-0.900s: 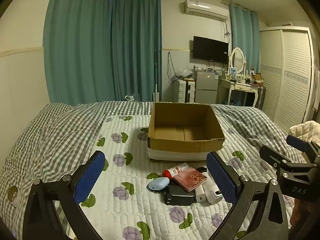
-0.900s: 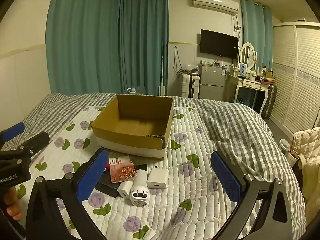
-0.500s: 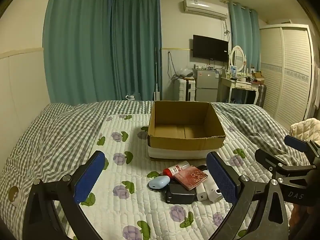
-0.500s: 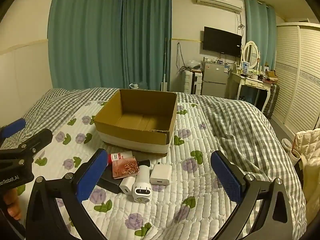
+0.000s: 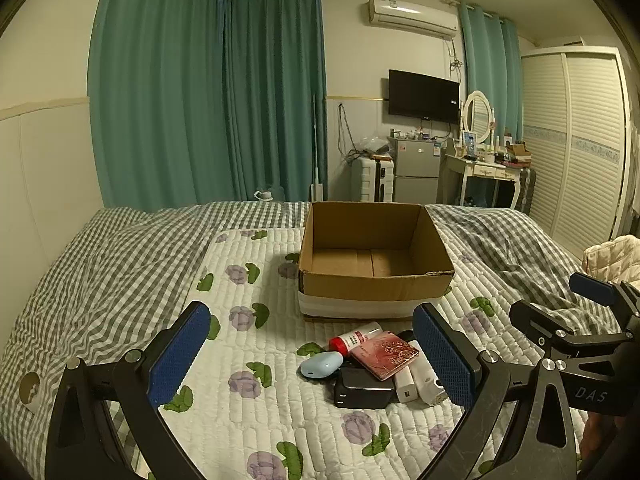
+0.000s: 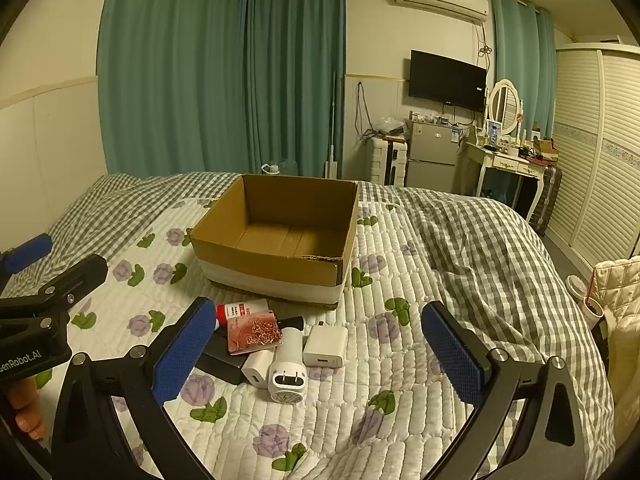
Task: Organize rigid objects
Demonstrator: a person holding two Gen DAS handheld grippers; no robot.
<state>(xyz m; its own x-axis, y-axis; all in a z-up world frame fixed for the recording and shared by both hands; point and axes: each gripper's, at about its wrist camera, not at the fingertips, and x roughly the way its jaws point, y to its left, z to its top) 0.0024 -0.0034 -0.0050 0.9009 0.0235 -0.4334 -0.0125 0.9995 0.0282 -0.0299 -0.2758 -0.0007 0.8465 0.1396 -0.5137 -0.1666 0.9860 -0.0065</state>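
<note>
An open, empty cardboard box [image 5: 374,258] [image 6: 280,236] sits on the bed. In front of it lies a pile: a red-capped tube [image 5: 354,336] [image 6: 240,310], a red patterned case [image 5: 384,354] [image 6: 253,332], a light blue case [image 5: 322,364], a black charger [image 5: 362,388], white chargers [image 6: 326,346] [image 6: 287,372]. My left gripper [image 5: 312,360] is open and empty, above the near side of the pile. My right gripper [image 6: 320,360] is open and empty, over the pile's right side.
A white floral quilt [image 5: 248,360] covers the bed over a grey checked blanket [image 6: 480,248]. A cream jacket [image 6: 616,292] lies at the right. A fridge [image 6: 430,152], dressing table and wardrobe stand beyond the bed.
Both grippers have shifted slightly; the right view has drawn a little closer to the pile. Both stay open and empty.
</note>
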